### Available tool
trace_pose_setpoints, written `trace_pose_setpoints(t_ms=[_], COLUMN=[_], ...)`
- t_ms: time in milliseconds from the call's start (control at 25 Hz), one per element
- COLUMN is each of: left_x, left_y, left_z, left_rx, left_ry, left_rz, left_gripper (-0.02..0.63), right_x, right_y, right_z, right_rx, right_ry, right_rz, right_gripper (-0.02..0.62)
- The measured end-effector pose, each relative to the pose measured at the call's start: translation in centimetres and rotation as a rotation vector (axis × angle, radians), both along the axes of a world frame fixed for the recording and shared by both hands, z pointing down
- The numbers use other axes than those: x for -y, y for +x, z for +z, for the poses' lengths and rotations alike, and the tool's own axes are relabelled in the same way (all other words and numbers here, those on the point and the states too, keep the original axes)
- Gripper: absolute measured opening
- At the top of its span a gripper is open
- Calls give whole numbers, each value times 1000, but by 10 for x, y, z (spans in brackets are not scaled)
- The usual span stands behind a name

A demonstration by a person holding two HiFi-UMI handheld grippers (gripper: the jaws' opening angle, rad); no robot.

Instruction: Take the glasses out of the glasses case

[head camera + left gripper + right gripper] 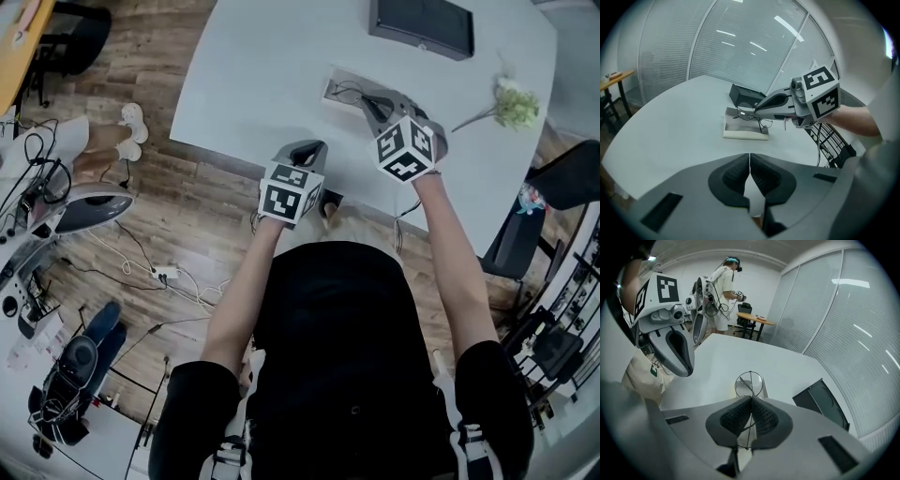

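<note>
The glasses [749,384], thin dark wire frames with round lenses, are pinched at the frame by the right gripper [751,398]. Its ribbed pads are pressed together on the wire, and one lens stands just beyond the fingertips. In the left gripper view the glasses hang directly over the glasses case [743,132], one temple slanting down toward its near edge. I cannot tell whether any part of the frame touches the case. The case is pale and shallow and lies flat on the white table [262,75].

The left gripper [749,157] is nearer the person than the case and points toward it. Its claw is pressed together with nothing between the pads, only bare tabletop behind them. Both grippers carry cubes with black and white square markers.

Just beyond the case, on the side away from the person, sits a flat black box [420,25]. To the right of the case in the head view, near the table edge, lies a sprig of pale green flowers [514,103]. Far beyond the case, in the right gripper view, a person in light clothes [723,280] stands beside a wooden desk [754,319]
</note>
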State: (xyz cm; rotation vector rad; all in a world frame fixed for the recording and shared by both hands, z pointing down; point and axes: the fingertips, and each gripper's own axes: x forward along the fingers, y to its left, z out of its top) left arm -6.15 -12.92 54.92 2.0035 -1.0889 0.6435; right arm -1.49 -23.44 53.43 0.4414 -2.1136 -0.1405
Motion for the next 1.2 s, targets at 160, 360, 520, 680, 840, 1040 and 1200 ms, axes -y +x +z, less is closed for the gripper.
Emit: trace_pose_setpoints(t_ms=[160,360,520,680,840,1040,1200], left_x=[-17,-40,-55,-62,-63,-55,-49], left_y=[8,16,20,24,24,26,29], left_z=[-9,-20,-33,-52,-78,-120,-146], left_rx=[2,0,6,1,-6,-20,-17], left_ry=[19,40,76,116,166,265,330], left_rz=[-13,-33,-55,-83,-104,-114,-106], left_gripper=[25,25,25,25,25,25,25], right_x=[-15,-40,-61,-80,-93,-99,-101], right_y=[7,17,28,42,56,81,102], right_z=[-20,-46,-74,-105,-139,-180,-209], right_rx=[44,139,233,333,467,748,935], right_ry=[27,24,38,19,-5,-94,-136], right_rz=[9,41,68,102,161,265,336], right_gripper=[25,25,25,25,25,25,25])
